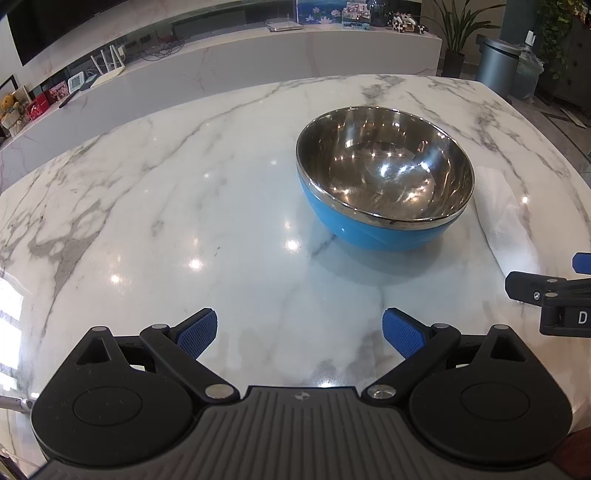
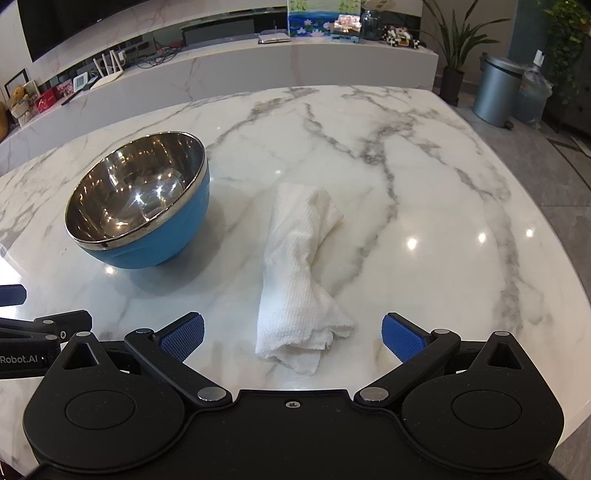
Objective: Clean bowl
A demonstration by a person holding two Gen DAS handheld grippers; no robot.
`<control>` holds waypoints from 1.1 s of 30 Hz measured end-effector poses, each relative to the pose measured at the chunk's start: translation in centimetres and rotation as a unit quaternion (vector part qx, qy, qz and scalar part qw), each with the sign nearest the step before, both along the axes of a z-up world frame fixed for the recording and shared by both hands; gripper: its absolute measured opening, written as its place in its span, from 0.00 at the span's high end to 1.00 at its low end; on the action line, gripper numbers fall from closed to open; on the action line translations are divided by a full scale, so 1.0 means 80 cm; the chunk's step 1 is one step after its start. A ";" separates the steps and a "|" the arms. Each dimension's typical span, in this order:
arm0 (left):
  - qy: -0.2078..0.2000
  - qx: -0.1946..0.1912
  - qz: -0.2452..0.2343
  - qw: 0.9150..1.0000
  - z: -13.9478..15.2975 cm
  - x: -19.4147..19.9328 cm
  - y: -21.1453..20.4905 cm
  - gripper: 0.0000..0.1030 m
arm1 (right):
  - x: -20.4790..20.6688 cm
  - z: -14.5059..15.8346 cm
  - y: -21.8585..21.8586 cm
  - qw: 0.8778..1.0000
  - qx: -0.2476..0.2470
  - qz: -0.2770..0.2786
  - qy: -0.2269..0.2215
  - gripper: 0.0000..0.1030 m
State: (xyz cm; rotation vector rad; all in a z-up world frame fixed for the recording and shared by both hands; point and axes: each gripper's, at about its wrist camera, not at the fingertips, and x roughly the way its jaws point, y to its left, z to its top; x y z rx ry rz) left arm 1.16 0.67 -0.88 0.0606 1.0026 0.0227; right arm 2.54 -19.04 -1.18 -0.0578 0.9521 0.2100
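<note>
Your left gripper [image 1: 299, 334] and right gripper [image 2: 293, 338] both hang spread wide, holding nothing. The blue steel-lined bowl [image 2: 137, 201] sits left of centre on the marble table [image 2: 424, 177], with a crumpled paper towel [image 2: 301, 280] just beside it, mid-frame. "Robot.AI" reads at the lower left edge.

Tabletop: glossy white marble tabletop [image 2: 406, 155], grey-veined, dotted with ceiling-light reflections.
Behind: long marble ledge [image 2: 258, 62] below a dark screen [image 1: 55, 26].
Right: grey bin [image 2: 496, 90], potted plants [image 2: 452, 44], grey floor [image 2: 546, 155].
</note>
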 end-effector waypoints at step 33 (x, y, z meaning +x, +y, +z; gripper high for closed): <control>-0.034 -0.095 0.022 0.995 0.045 0.032 0.021 0.33 | 0.000 0.003 0.014 1.000 -0.009 0.020 -0.018 0.07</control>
